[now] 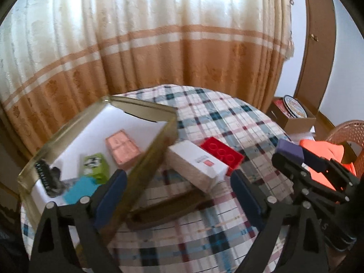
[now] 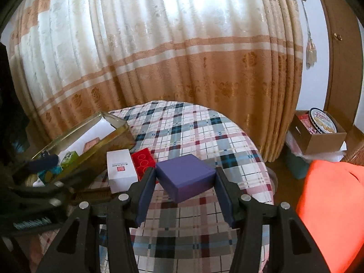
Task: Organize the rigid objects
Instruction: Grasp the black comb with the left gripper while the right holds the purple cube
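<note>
My right gripper [image 2: 185,177] is shut on a purple box [image 2: 185,179] and holds it above the plaid table; it also shows in the left wrist view [image 1: 290,151]. My left gripper [image 1: 178,182] is open, its left finger over the near wall of a gold tin [image 1: 145,166]. The tin holds a pink box [image 1: 122,149], a green box [image 1: 95,166], a teal box [image 1: 78,190] and a dark comb-like object [image 1: 46,177]. A white box [image 1: 195,163], a red brick [image 1: 221,153] and a brown flat box [image 1: 163,209] lie right of the tin.
The round table has a plaid cloth [image 2: 193,132]. A curtain [image 2: 159,56] hangs behind it. An orange cloth [image 2: 329,204] is at the right. A cardboard box with a biscuit tin [image 2: 318,127] stands at the far right by a wooden cabinet.
</note>
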Demonstrator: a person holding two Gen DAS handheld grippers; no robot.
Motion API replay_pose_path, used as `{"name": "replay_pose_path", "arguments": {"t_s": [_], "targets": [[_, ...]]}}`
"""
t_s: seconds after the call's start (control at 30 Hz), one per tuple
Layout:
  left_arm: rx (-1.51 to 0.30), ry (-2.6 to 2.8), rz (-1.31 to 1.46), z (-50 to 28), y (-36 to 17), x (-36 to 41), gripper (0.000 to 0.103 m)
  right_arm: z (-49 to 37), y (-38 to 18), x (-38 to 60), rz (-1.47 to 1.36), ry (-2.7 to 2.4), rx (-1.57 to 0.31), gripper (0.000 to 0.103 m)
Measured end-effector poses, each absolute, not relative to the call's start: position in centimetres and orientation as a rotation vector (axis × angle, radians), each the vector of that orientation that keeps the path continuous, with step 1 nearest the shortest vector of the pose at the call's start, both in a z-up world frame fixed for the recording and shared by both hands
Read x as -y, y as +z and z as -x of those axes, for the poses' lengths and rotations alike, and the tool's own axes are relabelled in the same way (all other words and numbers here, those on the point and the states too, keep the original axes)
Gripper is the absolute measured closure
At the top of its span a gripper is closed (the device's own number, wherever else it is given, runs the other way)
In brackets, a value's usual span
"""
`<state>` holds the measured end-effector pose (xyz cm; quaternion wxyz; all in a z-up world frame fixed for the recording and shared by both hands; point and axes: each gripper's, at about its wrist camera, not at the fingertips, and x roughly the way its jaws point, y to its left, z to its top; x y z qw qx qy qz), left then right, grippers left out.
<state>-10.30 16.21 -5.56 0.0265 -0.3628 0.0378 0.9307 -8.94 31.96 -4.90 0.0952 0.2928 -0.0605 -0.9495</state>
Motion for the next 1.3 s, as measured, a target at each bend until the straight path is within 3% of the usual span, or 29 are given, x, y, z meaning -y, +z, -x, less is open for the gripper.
{"name": "replay_pose_path", "arguments": {"t_s": [0.6, 0.63, 0.67, 0.73, 0.87, 0.97, 1.03, 1.07, 1.17, 1.27, 1.3], "targets": [[-0.087, 2.788, 1.288, 14.6, -9.5, -17.8, 0.018, 9.1, -4.9, -32.4, -0.866, -2.831, 0.175, 0.049], [-0.099, 2.790, 1.285, 14.7, -9.6, -17.9, 0.022, 9.0, -4.9, -32.3, -0.863, -2.834, 0.167, 0.049], [-0.114, 2.792, 1.295, 14.7, -9.8, -18.0, 0.037, 9.0, -4.8, -32.1, -0.859, -2.836, 0.159, 0.049], [-0.075, 2.749, 1.311, 14.8, -10.1, -17.9, 0.048, 8.9, -4.8, -32.0, -0.858, -2.836, 0.147, 0.049], [-0.089, 2.701, 1.305, 14.4, -10.3, -18.5, 0.081, 8.9, -4.7, -32.1, -0.860, -2.832, 0.159, 0.049], [-0.087, 2.687, 1.293, 14.2, -10.2, -18.5, 0.088, 8.9, -4.7, -32.1, -0.860, -2.832, 0.154, 0.049], [-0.062, 2.690, 1.283, 14.0, -9.9, -18.1, 0.087, 8.9, -4.8, -32.2, -0.861, -2.831, 0.160, 0.049], [-0.048, 2.696, 1.287, 14.0, -9.8, -17.9, 0.082, 8.9, -4.8, -32.2, -0.862, -2.829, 0.163, 0.049], [-0.010, 2.704, 1.287, 13.9, -9.4, -17.0, 0.054, 8.8, -4.8, -32.2, -0.862, -2.828, 0.167, 0.049], [-0.025, 2.680, 1.269, 12.9, -8.9, -16.3, 0.052, 8.9, -4.9, -32.2, -0.866, -2.824, 0.171, 0.049], [-0.029, 2.656, 1.257, 12.4, -8.7, -16.1, 0.040, 8.9, -4.9, -32.2, -0.868, -2.824, 0.175, 0.049]]}}
